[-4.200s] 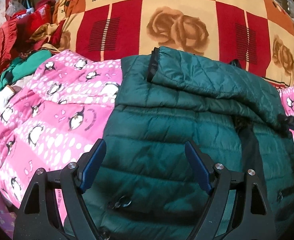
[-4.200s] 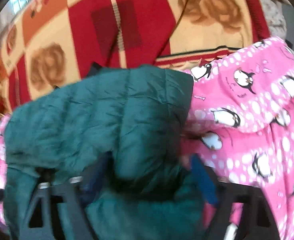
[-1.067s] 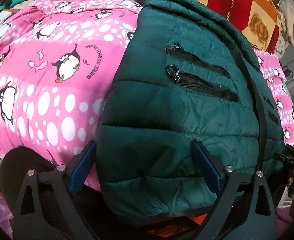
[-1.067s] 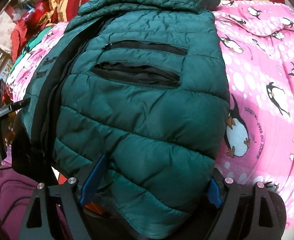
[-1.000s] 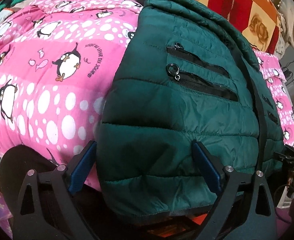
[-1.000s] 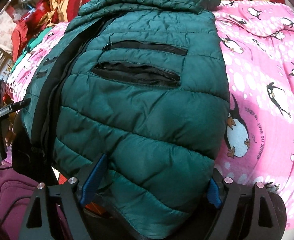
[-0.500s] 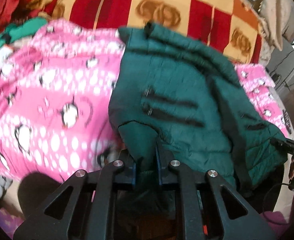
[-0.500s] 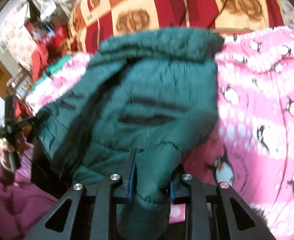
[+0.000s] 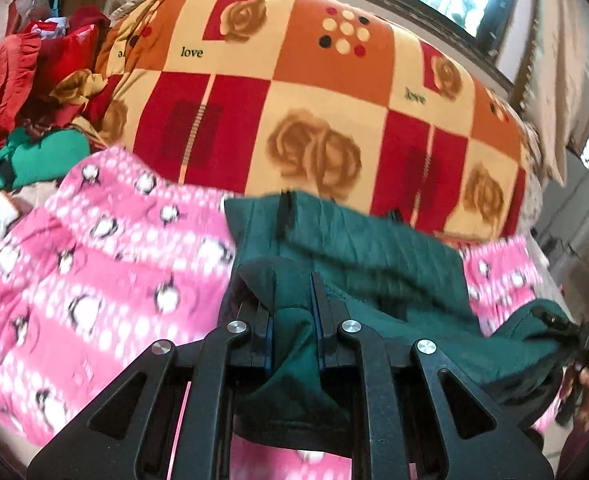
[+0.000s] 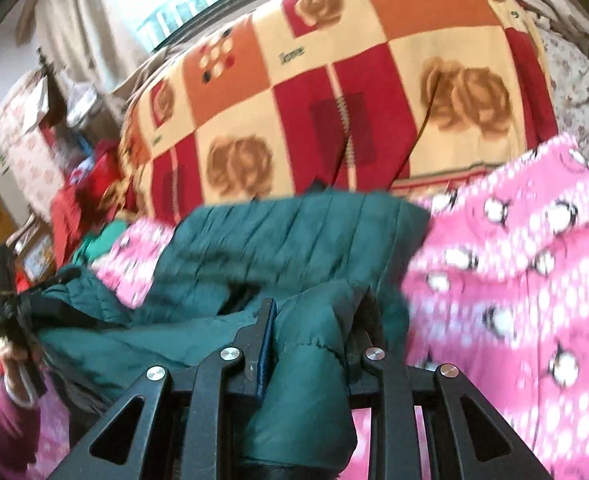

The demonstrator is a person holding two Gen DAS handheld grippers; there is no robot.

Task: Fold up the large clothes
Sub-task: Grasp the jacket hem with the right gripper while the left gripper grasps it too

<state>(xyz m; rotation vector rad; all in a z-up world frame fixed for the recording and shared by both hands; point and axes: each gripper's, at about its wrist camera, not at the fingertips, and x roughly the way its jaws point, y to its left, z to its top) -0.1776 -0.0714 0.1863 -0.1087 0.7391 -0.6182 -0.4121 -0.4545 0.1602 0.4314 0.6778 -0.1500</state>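
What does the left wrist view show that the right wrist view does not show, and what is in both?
Only the left wrist view shows the left gripper shut on the green jacket hem. Only the right wrist view shows the right gripper shut on another part of the hem, and a floral cloth at far left. Both show the jacket on the pink penguin blanket, the rose-patterned blanket behind, and the window.

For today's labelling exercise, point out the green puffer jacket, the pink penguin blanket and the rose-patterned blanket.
green puffer jacket (image 9: 358, 248), left wrist view, upper quilted panel.
pink penguin blanket (image 9: 94, 264), left wrist view, left spread.
rose-patterned blanket (image 10: 334, 120), right wrist view, red square.
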